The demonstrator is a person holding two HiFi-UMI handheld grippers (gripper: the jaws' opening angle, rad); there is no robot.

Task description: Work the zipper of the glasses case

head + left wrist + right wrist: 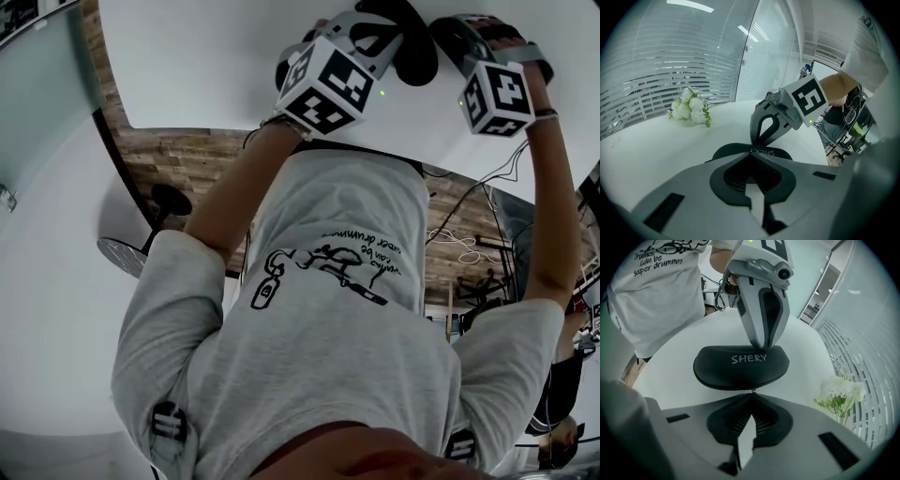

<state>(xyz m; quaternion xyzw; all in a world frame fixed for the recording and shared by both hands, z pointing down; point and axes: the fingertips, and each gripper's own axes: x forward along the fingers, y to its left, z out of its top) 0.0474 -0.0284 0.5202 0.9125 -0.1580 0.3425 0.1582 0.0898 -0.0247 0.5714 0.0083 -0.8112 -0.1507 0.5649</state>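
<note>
A black zip-up glasses case (740,366) printed with SHERY lies flat on the white table (684,338). In the head view the case (417,54) shows between the two grippers at the table's near edge. My right gripper (752,392) is shut at the case's near rim, with a small metal zipper pull pinched at its tips. From the opposite side my left gripper (761,347) comes down steeply, its fingers together and its tips resting on the case's far top edge. In the left gripper view the case (740,151) lies just beyond my left gripper (750,155), with the right gripper (757,142) behind it.
A bunch of white flowers (839,392) lies on the table beside the case, also seen as the flowers (689,110) in the left gripper view. Glass walls with blinds (670,70) stand behind. On the wood floor below are cables (469,248) and a chair base (127,253).
</note>
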